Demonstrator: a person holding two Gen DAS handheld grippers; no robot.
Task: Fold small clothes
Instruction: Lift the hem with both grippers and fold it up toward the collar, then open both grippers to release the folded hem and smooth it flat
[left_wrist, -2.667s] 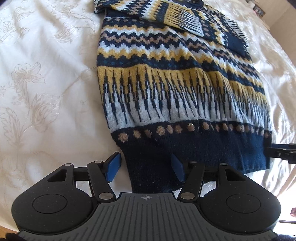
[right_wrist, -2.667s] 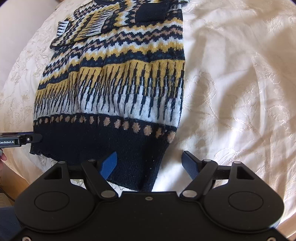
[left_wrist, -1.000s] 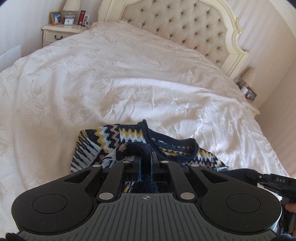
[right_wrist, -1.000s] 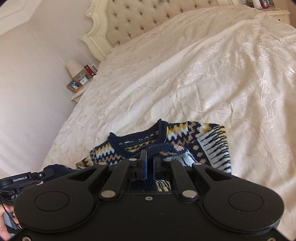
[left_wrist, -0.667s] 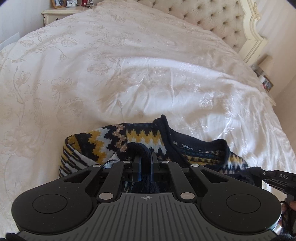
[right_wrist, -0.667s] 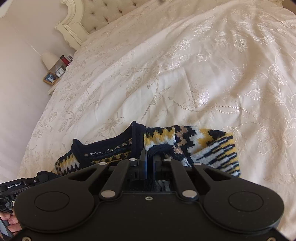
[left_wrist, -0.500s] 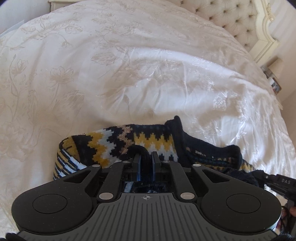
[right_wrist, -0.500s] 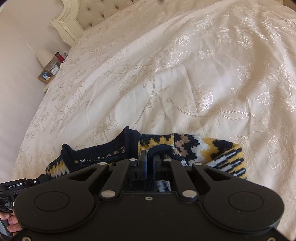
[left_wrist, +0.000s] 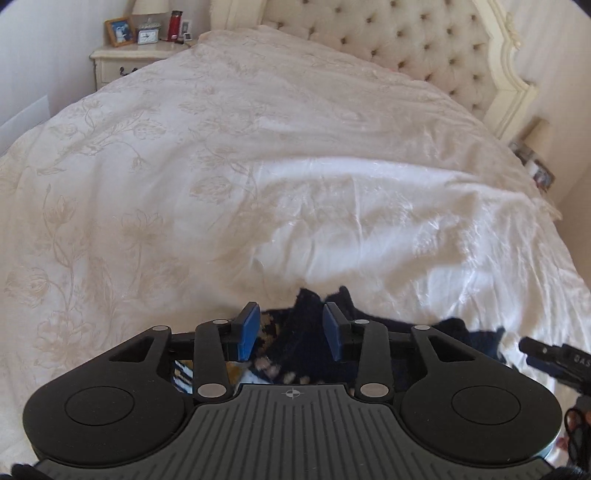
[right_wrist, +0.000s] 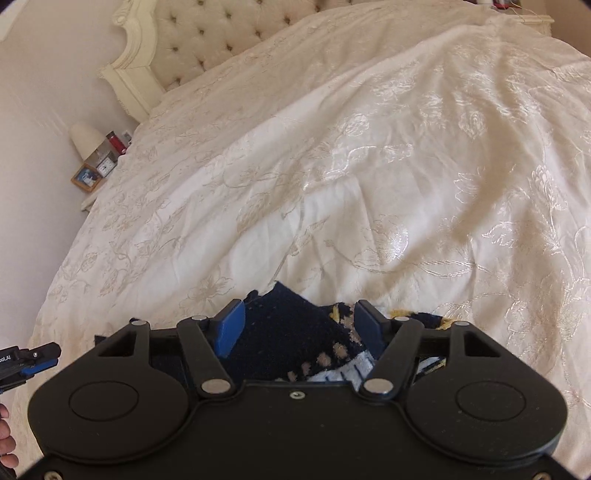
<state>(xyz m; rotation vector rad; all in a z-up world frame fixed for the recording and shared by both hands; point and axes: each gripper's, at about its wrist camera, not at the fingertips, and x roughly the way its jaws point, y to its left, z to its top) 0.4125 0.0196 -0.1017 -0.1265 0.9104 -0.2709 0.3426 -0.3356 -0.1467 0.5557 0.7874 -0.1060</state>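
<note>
Both tools (left_wrist: 291, 330) (right_wrist: 301, 328) newly parted, navy sweater hem (right_wrist: 291, 332) loose between their fingers.

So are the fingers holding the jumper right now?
No. Both the left gripper and right gripper are open, with the jumper lying loose between their fingers.

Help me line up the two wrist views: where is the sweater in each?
Left wrist: sweater bottom centre, between the open left gripper fingers.
Right wrist: sweater bottom centre, between the open right gripper fingers.
Shared landmark: tufted headboard.
</note>
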